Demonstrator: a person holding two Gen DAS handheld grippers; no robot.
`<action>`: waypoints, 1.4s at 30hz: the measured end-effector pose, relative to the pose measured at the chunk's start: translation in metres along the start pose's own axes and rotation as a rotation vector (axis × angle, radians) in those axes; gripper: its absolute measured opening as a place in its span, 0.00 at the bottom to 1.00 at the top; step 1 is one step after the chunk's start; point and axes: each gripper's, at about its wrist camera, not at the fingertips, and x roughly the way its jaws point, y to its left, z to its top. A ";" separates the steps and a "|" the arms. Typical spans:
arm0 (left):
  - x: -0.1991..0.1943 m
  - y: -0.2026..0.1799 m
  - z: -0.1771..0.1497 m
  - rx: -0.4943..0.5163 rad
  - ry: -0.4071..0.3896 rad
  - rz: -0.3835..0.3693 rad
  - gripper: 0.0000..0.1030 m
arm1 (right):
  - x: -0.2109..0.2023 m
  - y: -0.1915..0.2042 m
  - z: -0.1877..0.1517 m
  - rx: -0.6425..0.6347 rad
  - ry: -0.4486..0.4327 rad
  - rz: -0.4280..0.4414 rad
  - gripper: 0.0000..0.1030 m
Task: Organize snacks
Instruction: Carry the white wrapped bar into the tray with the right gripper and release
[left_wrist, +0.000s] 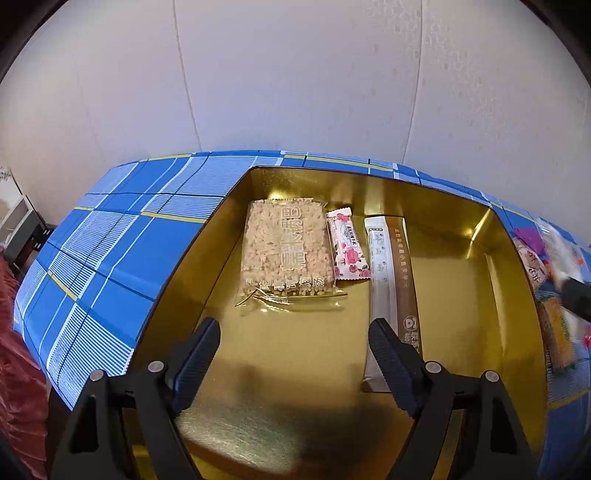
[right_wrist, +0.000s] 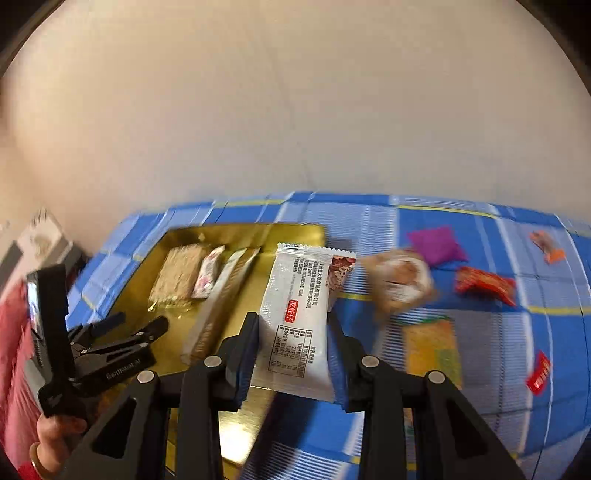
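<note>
A gold tray (left_wrist: 303, 373) (right_wrist: 295, 230) lies on a blue checked cloth. In it lie a clear pack of puffed rice (left_wrist: 286, 249) (right_wrist: 177, 275), a small rose-print packet (left_wrist: 349, 245) (right_wrist: 208, 275) and a long white-and-brown bar (left_wrist: 393, 280) (right_wrist: 221, 308). My left gripper (left_wrist: 295, 350) (right_wrist: 142, 323) hovers open over the tray's near part with nothing between its fingers. My right gripper (right_wrist: 293, 343) is shut on a white snack packet (right_wrist: 303, 314), held upright above the tray's right edge.
Loose snacks lie on the cloth right of the tray: a round clear-wrapped bun (right_wrist: 402, 284), a purple packet (right_wrist: 437, 245), red packets (right_wrist: 485, 284), an orange one (right_wrist: 546, 245) and a yellow-green pack (right_wrist: 434, 349). A wall stands behind. A hand (right_wrist: 55, 439) holds the left gripper.
</note>
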 end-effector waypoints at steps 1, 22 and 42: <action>0.000 0.000 0.000 0.004 0.000 -0.001 0.81 | 0.010 0.010 0.005 -0.023 0.023 -0.006 0.34; -0.001 0.026 0.001 -0.073 0.017 -0.011 0.81 | 0.118 0.049 0.043 -0.105 0.236 -0.133 0.36; 0.001 0.017 -0.001 -0.061 0.021 -0.018 0.82 | 0.088 0.030 0.053 -0.044 0.129 -0.104 0.41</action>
